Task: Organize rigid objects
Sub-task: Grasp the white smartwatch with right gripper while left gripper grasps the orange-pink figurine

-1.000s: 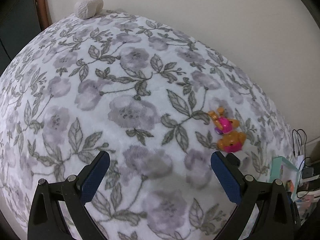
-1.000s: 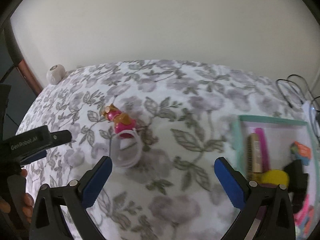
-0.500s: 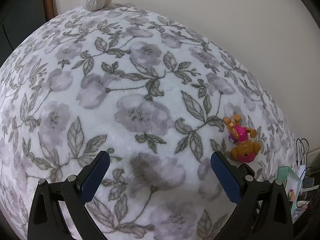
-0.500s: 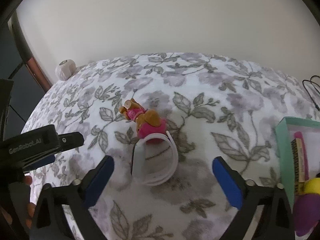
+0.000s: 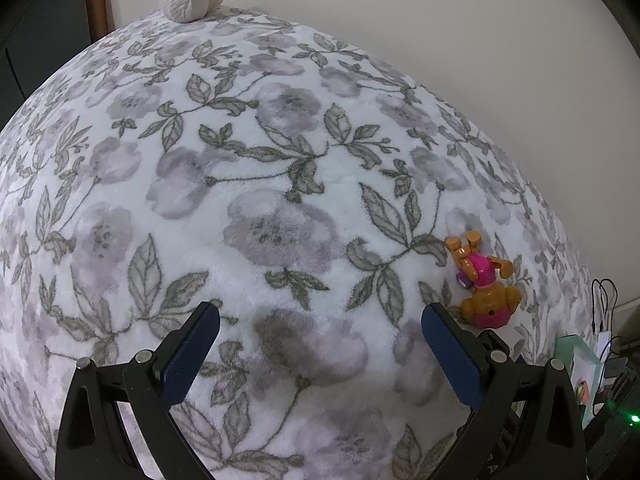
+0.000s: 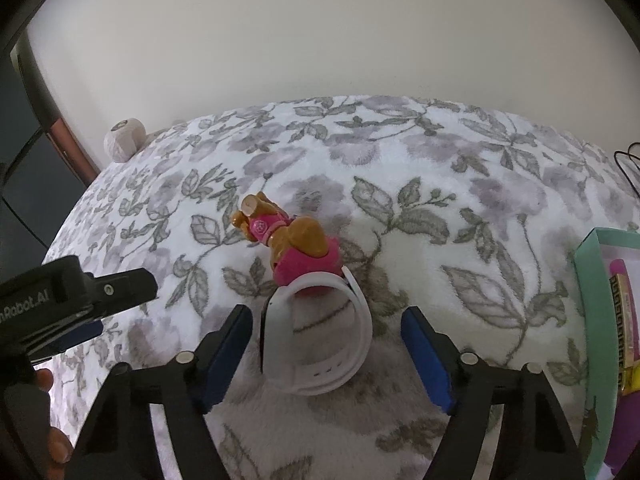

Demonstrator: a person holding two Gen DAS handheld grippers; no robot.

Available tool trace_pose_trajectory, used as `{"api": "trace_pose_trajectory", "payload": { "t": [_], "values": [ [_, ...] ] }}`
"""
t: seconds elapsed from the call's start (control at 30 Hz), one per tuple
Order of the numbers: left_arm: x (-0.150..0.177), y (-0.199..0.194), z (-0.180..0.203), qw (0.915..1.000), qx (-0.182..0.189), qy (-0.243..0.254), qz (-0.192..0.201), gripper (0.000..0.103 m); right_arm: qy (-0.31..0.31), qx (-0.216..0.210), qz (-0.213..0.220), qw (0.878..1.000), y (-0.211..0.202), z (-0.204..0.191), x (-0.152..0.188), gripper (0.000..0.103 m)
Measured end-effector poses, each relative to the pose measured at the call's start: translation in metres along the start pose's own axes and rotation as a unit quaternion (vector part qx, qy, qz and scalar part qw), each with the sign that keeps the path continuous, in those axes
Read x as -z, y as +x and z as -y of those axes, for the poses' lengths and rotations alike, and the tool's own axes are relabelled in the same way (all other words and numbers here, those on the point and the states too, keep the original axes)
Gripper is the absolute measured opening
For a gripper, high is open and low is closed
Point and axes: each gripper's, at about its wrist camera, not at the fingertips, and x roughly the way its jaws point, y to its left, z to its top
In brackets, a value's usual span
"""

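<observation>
Our right gripper (image 6: 326,350) is closing around the white smartwatch (image 6: 316,334), which lies low in the right wrist frame between the blue pads, not yet pressed. Its looped strap stands on edge, long axis running away from us, so the jaws straddle it crosswise. Just beyond, touching the strap, lies the pink-and-tan toy pup (image 6: 292,240). Our left gripper (image 5: 320,350) hangs open over bare floral blanket (image 5: 240,160), farther off. At right edge sits the teal box (image 6: 592,320).

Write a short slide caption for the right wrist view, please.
Right gripper closing around a white watch beside a pink toy dog.
</observation>
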Motion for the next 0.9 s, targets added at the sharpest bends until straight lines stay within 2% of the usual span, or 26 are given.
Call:
{"api": "trace_pose_trajectory", "payload": {
  "t": [0.13, 0.3, 0.53, 0.77, 0.9],
  "values": [
    [0.0, 0.001, 0.002, 1.0, 0.007, 0.0, 0.001, 0.101, 0.004, 0.0, 0.002, 1.0, -0.001, 0.002, 0.0, 0.062],
    [0.002, 0.002, 0.006, 0.9998, 0.022, -0.003, 0.001, 0.101, 0.001, -0.011, 0.001, 1.0, -0.005, 0.002, 0.0, 0.053],
    [0.005, 0.001, 0.017, 0.9988, 0.047, -0.004, 0.009, 0.101, 0.014, -0.024, -0.004, 1.0, -0.009, 0.01, 0.0, 0.053],
    [0.009, 0.006, 0.031, 0.9969, 0.077, -0.003, 0.012, 0.101, 0.035, -0.005, -0.007, 0.999, -0.015, 0.033, -0.004, 0.053],
    [0.012, 0.009, 0.039, 0.9942, 0.107, -0.007, 0.015, 0.101, 0.05, 0.012, -0.005, 0.999, -0.02, 0.048, -0.006, 0.053]
  ]
}}
